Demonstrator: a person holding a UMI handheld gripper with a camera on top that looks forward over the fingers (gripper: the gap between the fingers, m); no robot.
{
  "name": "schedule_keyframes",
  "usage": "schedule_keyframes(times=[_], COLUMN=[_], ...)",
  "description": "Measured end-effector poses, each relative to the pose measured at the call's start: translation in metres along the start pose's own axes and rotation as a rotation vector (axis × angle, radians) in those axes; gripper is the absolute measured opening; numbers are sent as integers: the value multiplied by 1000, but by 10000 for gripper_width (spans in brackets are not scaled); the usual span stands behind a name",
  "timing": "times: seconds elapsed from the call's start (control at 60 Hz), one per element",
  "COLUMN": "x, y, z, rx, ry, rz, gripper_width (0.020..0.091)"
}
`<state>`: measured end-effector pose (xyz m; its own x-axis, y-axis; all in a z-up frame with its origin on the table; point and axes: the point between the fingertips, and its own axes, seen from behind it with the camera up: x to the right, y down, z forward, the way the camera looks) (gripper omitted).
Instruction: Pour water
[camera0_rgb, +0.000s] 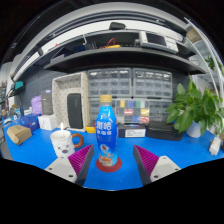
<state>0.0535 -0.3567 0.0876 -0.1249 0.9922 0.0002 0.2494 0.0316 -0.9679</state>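
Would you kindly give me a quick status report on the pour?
Gripper open, empty. Water bottle upright on blue table, just ahead, capped. White cup beside it. Path clear.

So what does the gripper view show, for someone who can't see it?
A blue water bottle stands on a red coaster on a blue table, just ahead of the open gripper, nearer its left finger. A white cup sits to the left and a green plant to the right.

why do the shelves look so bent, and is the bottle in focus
Gripper view: the wide-angle lens bows the shelves into arcs, strongest away from the middle. The blue water bottle just ahead of the open claw looks reasonably sharp, though its label print is too small to read. Lighting is even, with no strong glare.
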Motion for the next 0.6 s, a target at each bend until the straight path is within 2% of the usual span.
schedule_keyframes(times=[0.15, 0.283, 0.6], x=[20, 19, 38], y=[3, 7, -1], z=[-31, -48, -74], rx=[-11, -28, 2], ry=[105, 101, 166], rz=[39, 83, 24], gripper_width=[797, 798, 799])
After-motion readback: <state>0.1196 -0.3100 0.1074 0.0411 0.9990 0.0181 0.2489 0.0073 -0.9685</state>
